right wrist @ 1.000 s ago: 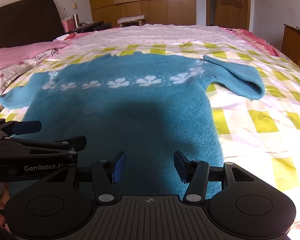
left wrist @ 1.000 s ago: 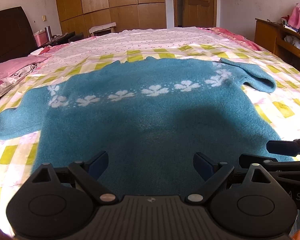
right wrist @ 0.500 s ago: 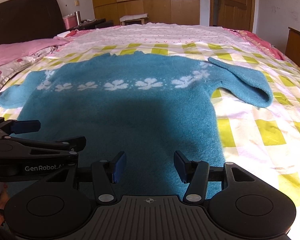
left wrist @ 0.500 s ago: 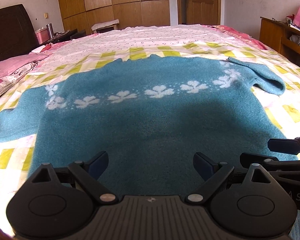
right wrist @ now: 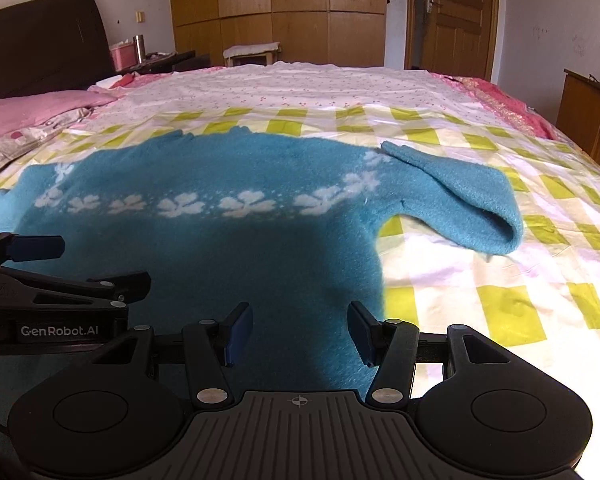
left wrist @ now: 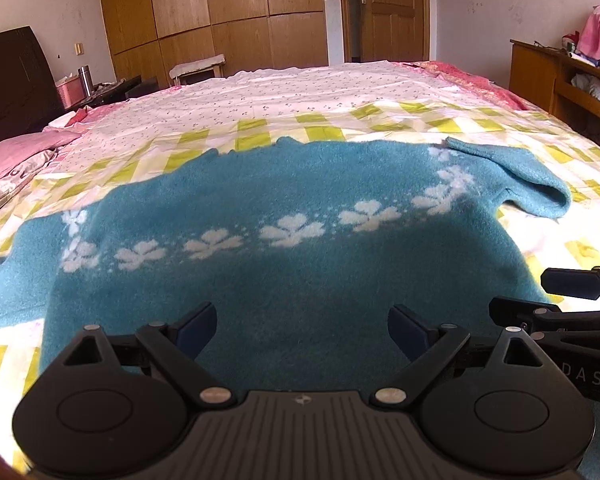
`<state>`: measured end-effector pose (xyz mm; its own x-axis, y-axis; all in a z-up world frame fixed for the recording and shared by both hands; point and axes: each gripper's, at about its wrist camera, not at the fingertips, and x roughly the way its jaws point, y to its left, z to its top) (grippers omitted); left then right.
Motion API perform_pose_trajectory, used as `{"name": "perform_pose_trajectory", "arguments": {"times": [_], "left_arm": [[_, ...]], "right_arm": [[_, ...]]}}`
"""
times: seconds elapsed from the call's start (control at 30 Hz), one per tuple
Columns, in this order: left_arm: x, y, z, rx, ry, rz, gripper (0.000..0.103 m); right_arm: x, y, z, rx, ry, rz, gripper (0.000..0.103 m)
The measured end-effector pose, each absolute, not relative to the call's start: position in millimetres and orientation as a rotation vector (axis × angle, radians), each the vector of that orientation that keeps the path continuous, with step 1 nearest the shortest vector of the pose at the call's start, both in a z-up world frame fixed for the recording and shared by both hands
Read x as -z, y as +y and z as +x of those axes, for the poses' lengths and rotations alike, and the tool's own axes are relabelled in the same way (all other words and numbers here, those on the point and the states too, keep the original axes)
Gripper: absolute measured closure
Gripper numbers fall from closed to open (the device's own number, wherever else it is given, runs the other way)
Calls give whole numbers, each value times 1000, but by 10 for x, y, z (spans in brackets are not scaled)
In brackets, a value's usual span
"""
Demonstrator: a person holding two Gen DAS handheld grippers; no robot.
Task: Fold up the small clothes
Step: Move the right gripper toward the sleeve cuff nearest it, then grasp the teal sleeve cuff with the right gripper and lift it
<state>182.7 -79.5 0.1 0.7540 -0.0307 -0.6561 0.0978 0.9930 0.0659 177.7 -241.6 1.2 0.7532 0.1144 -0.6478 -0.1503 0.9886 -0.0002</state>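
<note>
The blue sweater (left wrist: pixel 300 264) lay flat on the bed (right wrist: pixel 500 300), its long axis crosswise, hem edge directly under both released claws, the left claw (left wrist: pixel 302 326) and right claw (right wrist: pixel 300 330), with the right nearer the doubled-back sleeve (right wrist: pixel 460 196).

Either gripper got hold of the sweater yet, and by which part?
Nothing is held. The left gripper and right gripper are both open above the blue sweater, near its hem.
</note>
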Motion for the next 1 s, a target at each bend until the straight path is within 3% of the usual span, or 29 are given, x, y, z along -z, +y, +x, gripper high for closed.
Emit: {"name": "perform_pose_trajectory", "arguments": {"times": [0.5,1.0], "left_arm": [[-32,-997,2198,107,701,63,5],[56,-813,2208,120,713,12,5]], "right_arm": [[-148,-2933,2827,17,520,-248,51],[163,-3078,3552,88,584,-286,55]]}}
